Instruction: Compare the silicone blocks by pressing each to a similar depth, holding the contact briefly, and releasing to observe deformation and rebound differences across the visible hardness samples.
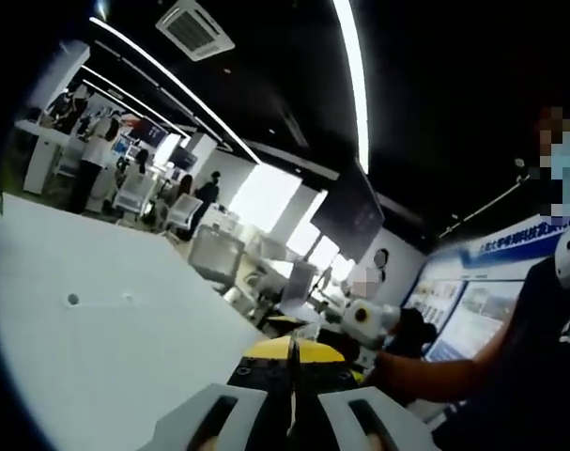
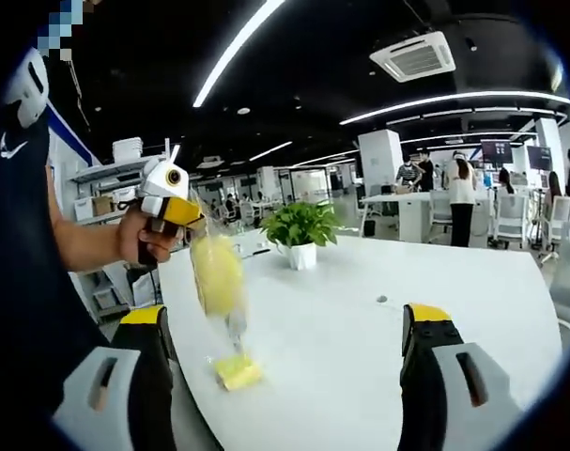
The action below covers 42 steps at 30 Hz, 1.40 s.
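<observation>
In the right gripper view we see a white counter (image 2: 360, 338) across the middle of the frame. A small yellow silicone block (image 2: 238, 372) lies on it at lower left. The left hand-held gripper (image 2: 230, 324) comes down from the upper left, held by a person's hand (image 2: 146, 237), and its blurry tip is right at the block. We cannot tell if it touches. The right hand-held gripper (image 2: 289, 366) has its jaws wide apart at the bottom corners, with nothing between them. A green potted plant (image 2: 300, 233) stands on the counter farther back.

In the left gripper view the left hand-held gripper (image 1: 292, 413) has its jaws close together at the bottom, with just a thin dark gap. The block is hard to make out there. The white counter (image 1: 106, 338) fills the left side. The person's arm (image 1: 435, 371) is at lower right.
</observation>
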Each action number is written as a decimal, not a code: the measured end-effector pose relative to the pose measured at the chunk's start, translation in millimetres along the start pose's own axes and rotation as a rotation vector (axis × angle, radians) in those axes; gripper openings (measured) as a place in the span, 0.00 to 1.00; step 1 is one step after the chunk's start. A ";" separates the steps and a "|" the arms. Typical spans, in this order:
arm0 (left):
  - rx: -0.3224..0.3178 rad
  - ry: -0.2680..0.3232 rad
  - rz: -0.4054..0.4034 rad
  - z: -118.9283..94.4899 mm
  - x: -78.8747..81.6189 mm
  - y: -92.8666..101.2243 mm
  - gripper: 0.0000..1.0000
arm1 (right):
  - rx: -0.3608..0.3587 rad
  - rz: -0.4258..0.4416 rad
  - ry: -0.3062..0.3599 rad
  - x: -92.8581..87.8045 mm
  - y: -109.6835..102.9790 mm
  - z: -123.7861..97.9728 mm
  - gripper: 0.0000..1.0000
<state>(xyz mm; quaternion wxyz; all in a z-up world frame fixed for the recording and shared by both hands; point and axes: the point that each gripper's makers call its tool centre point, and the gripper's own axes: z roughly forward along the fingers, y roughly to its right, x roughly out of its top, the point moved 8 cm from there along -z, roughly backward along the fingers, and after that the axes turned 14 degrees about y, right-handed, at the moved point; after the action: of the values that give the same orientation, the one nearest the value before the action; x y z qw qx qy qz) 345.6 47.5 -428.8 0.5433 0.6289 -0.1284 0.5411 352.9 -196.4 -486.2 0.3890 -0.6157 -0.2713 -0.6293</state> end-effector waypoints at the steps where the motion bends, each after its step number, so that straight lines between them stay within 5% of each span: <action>1: 0.003 -0.001 -0.004 -0.1 -1.1 -0.7 0.00 | -0.014 0.002 -0.010 -2.3 1.6 -4.7 0.96; 8: 0.018 -0.001 -0.037 2.1 -11.8 -4.7 0.00 | -0.076 -0.027 -0.027 -16.4 6.6 -26.3 0.96; 21: 0.090 -0.002 -0.152 0.0 -58.2 -19.8 0.00 | -0.185 -0.035 -0.038 -31.1 15.8 -65.1 0.96; 31: 0.160 -0.002 -0.276 -11.2 -101.1 -41.6 0.00 | -0.218 -0.012 -0.080 -52.8 11.3 -80.8 0.96; 42: 0.211 -0.018 -0.332 -17.4 -123.4 -59.1 0.00 | -0.220 -0.003 -0.128 -70.2 3.1 -86.6 0.96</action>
<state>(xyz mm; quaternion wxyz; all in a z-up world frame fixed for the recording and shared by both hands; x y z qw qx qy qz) 333.5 31.4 -565.2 0.5550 0.6998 0.0299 0.4487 302.3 -258.3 -564.0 0.3001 -0.6931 -0.2259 -0.6153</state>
